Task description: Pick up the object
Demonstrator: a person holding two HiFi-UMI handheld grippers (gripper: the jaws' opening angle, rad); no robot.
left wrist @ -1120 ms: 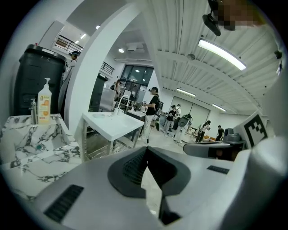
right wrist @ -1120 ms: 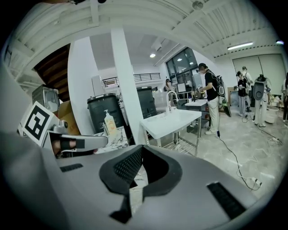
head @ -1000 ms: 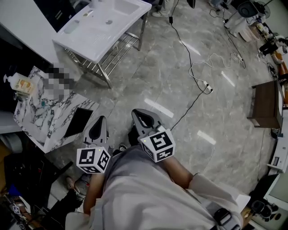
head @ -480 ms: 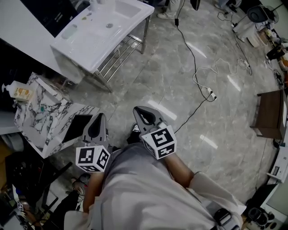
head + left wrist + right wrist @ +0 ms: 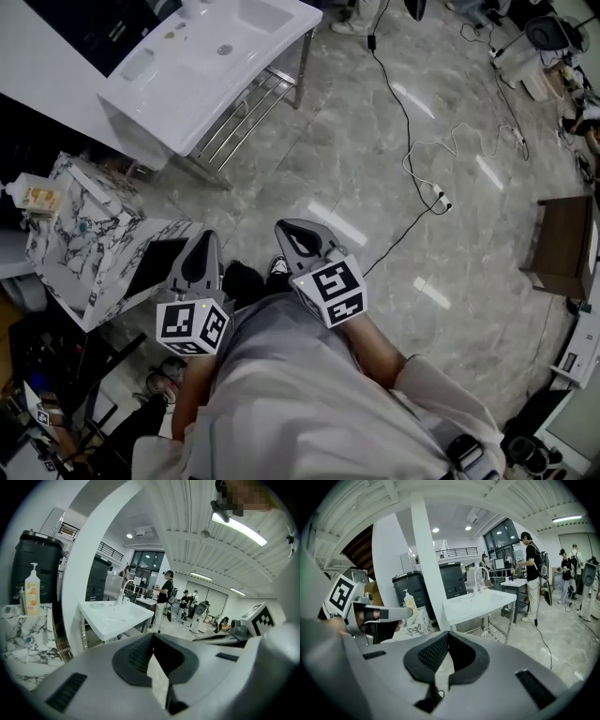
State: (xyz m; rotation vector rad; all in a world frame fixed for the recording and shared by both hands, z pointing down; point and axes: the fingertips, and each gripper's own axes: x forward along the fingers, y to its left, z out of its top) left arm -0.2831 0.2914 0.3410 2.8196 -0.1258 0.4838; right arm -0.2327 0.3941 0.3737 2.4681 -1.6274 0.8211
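Observation:
Both grippers are held close to the person's body, above the grey marble floor. My left gripper points toward a marble-patterned cabinet; its jaws meet at the tips with nothing between them. My right gripper is shut and empty as well. On the cabinet stands a pump soap bottle, also seen in the left gripper view and the right gripper view. Neither gripper touches anything. Which object the task means I cannot tell.
A white sink basin on a metal stand lies ahead to the left. A black cable with a power strip crosses the floor. A brown wooden cabinet stands at the right. Several people stand farther back.
The sink and cabinet have slid slightly up and left in the head view. Both grippers stay shut in nearly the same place; a dark shoe now shows between them.

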